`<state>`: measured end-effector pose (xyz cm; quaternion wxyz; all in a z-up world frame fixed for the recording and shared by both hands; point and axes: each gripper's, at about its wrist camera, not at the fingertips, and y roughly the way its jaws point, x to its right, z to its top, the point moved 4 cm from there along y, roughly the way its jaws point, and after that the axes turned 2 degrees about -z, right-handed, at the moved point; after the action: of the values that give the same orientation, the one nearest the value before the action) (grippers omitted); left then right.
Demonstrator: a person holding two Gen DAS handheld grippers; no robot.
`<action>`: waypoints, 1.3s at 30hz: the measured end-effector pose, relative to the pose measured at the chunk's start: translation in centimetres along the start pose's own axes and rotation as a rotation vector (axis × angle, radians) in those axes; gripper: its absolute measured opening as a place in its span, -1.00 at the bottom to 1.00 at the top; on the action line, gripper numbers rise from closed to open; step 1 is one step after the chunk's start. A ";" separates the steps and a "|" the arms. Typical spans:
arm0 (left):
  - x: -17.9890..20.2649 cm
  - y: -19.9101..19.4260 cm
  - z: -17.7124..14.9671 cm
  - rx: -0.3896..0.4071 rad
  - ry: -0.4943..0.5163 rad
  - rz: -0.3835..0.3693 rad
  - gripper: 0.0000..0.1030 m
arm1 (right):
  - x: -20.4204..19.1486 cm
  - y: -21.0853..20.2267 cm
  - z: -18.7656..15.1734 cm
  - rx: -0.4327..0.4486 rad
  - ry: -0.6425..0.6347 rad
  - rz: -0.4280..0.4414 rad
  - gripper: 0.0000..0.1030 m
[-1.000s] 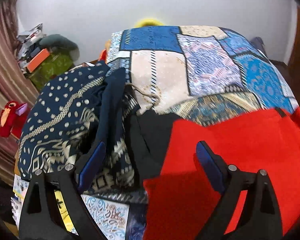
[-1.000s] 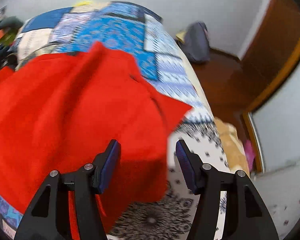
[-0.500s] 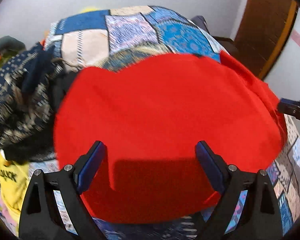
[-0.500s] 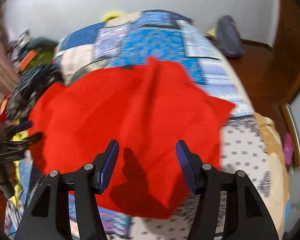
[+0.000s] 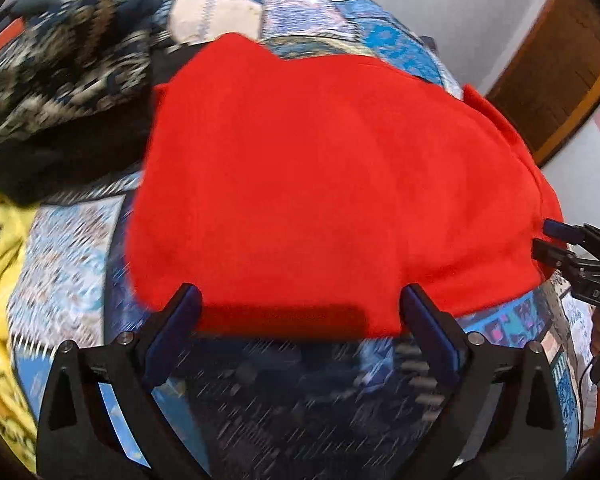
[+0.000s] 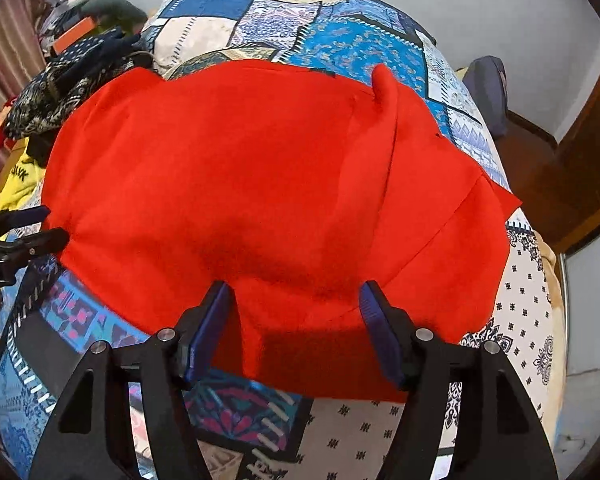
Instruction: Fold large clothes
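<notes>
The red cloth (image 6: pixel 236 184) lies spread on the bed (image 6: pixel 352 44), over its patchwork cover, with a raised fold toward its far right part and its near edge turned toward both cameras.

The left tongs (image 5: pixel 300 312) stand wide apart and have just been opening further. The cloth's near edge lies below and between the two blue pads (image 5: pixel 180 320); neither pad presses on it, and nothing is held. In the right wrist view these tongs show at the left border, beside the cloth's left edge.

The right tongs (image 6: pixel 296 308) are parted to a middling width and have also just been opening. The cloth's near edge lies between the pads, which stand clear of the fabric on both sides. In the left wrist view these tongs (image 5: pixel 556 240) sit at the cloth's right edge; whether they touch it there I cannot tell.

A heap of dark patterned clothes (image 6: pixel 64 84) and a yellow garment (image 5: pixel 0 240) lie left of the red cloth.
</notes>
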<state>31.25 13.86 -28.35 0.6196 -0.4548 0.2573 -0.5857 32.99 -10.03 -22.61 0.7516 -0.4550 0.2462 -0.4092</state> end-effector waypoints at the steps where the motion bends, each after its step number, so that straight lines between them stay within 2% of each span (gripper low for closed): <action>1: -0.6 -0.2 -0.3 -0.005 -0.021 0.011 0.95 | -0.1 -0.1 -0.1 0.002 0.001 0.004 0.23; 8: -5.4 -1.6 -2.1 -0.009 -0.220 0.006 0.95 | -1.6 -1.1 0.2 0.032 -0.002 0.016 0.23; 12: -7.1 -2.2 -3.3 -0.009 -0.339 -0.102 0.95 | -2.3 -1.4 0.4 0.042 -0.014 0.023 0.23; 17: -6.9 -2.1 -3.7 0.009 -0.439 -0.302 0.94 | -2.8 -1.4 0.4 0.042 -0.021 0.027 0.23; 23: -6.9 -0.5 -1.8 0.059 -0.528 -0.478 0.94 | -2.9 -1.2 0.5 0.037 -0.014 0.027 0.23; 28: -9.2 1.5 0.0 0.119 -0.675 -0.584 0.94 | -2.6 -0.7 0.7 0.031 0.004 0.029 0.23; 31: -9.6 2.4 1.2 0.133 -0.684 -0.550 0.94 | -2.7 -0.6 0.9 0.034 0.009 0.029 0.23; 34: -9.2 2.8 2.2 0.143 -0.651 -0.467 0.93 | -2.6 -0.7 1.2 0.043 0.013 0.027 0.23; 36: -8.9 3.0 3.0 0.144 -0.633 -0.407 0.82 | -2.6 -0.7 1.4 0.043 0.017 0.025 0.23; 38: -8.6 2.9 3.6 0.145 -0.619 -0.345 0.52 | -2.6 -0.8 1.7 0.046 0.020 0.023 0.23; 39: -8.5 2.6 3.7 0.149 -0.615 -0.315 0.46 | -2.5 -0.9 1.8 0.048 0.021 0.022 0.23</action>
<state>34.16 22.69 -30.77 0.6017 -0.5974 -0.0581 -0.5270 32.60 -7.27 -20.98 0.7641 -0.4298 0.2494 -0.4113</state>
